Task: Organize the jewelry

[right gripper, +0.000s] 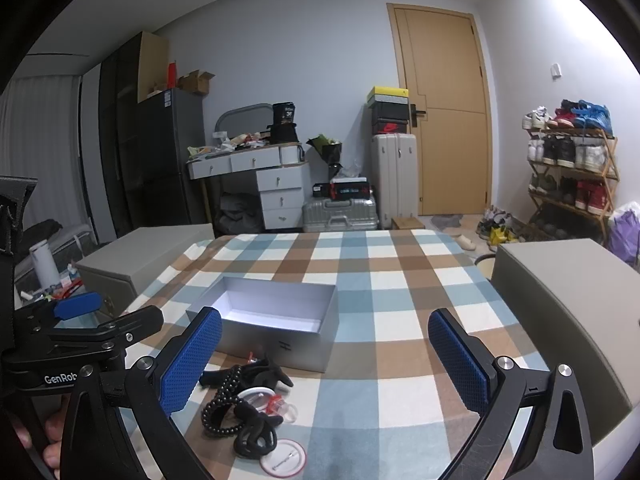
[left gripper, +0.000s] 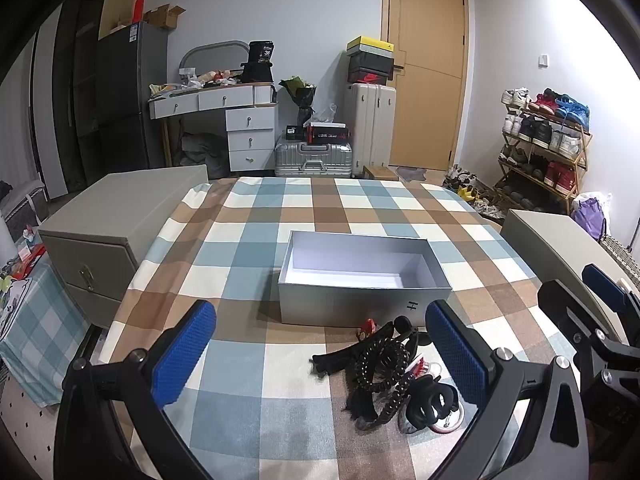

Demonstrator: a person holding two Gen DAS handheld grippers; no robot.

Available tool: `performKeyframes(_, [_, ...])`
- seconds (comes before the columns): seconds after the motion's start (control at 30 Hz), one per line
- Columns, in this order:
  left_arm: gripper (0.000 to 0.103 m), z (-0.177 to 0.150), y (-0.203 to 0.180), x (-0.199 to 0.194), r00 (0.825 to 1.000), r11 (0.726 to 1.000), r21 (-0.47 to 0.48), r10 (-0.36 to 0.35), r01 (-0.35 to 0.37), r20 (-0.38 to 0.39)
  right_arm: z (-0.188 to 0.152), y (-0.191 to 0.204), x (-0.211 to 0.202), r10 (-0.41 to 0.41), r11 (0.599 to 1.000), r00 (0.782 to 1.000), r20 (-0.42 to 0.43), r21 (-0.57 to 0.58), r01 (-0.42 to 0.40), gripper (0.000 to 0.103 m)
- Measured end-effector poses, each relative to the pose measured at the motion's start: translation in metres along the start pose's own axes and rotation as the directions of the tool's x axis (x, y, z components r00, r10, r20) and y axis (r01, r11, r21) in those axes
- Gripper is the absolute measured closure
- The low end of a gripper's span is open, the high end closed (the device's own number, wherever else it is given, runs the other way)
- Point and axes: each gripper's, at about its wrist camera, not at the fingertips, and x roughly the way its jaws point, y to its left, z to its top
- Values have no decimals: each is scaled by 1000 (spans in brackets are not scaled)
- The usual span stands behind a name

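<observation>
Tangling black beaded strands [left gripper: 386,364], rectangular matte-grey box [left gripper: 362,280], checked tablecloth [left gripper: 248,224]

Two fisheye views, each looking forward along a pair of blue-padded fingers, low over a table with a checked cloth [left gripper: 280,216].

Left wrist view: set near the table's front edge, facing the far wall and the wooden door [left gripper: 426,68], tilted slightly downward. Open grey box [left gripper: 360,308] near, dead ahead; pile of jewelry [left gripper: 396,376] closer still, just right of centre. Right gripper [left gripper: 600,320] visible at the right edge.

Right wrist view: set further right and a little higher — same heading, same door [right gripper: 448,116]. Box [right gripper: 280,344] and jewelry [right gripper: 248,404] now left of centre; left gripper [right gripper: 76,320] at the left edge.

Shared: tablecloth, box, jewelry, door, back wall.
</observation>
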Motion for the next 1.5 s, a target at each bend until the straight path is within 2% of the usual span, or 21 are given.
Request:
performKeyframes(0.73, [1,-3,3,2,1000,1000,-12,-9,9,-10,-3,0,3,4,1000,1000,-12,-2,-4,0])
performKeyframes(1.0, [1,-9,13,3,1000,999,-23,-30,30,-5,-9,0,8,86,996,996,-39,-2,-86,0])
performKeyframes(1.27, [1,-18,36,12,999,997,-74,-37,35,-31,-33,14,25,202,977,971,-129,-41,-209,0])
performKeyframes(1.43, [1,-26,46,16,998,996,-83,-24,20,-50,-55,22,47,249,964,939,-237,-35,-264,1])
performKeyframes(1.5, [1,-28,48,18,998,996,-86,-21,16,-60,-64,25,53,265,957,924,-277,-38,-286,5])
